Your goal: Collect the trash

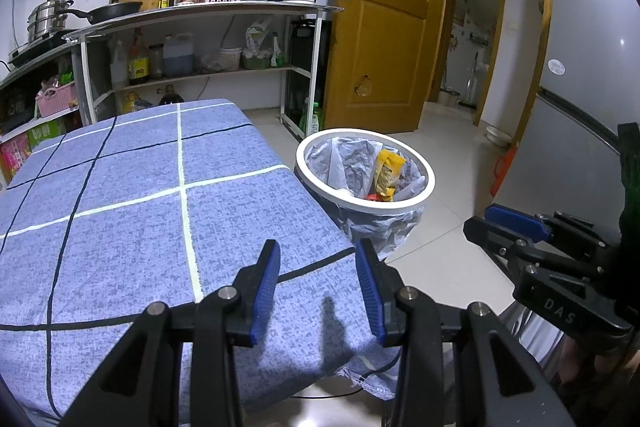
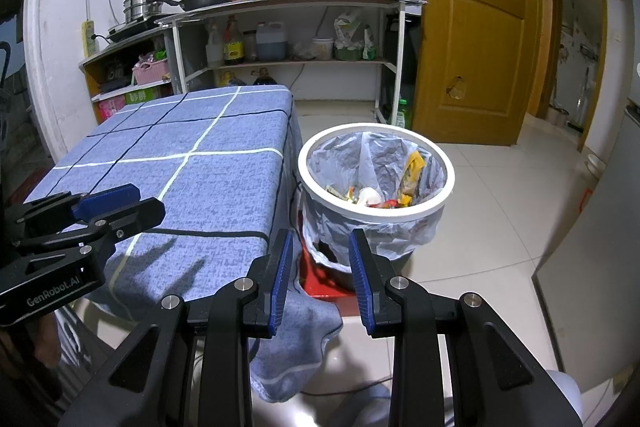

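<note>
Evenly, both claws (empty, parted) tablewards

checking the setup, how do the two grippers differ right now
The left gripper hovers over the blue tablecloth; the right gripper hovers past its edge, toward the trash bin. The left's jaws stand slightly wider. Both are open and hold nothing.

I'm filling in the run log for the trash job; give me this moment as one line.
left gripper: open, empty | right gripper: open, empty | bin: beside table, wrappers inside | tablecloth: no trash visible
</note>
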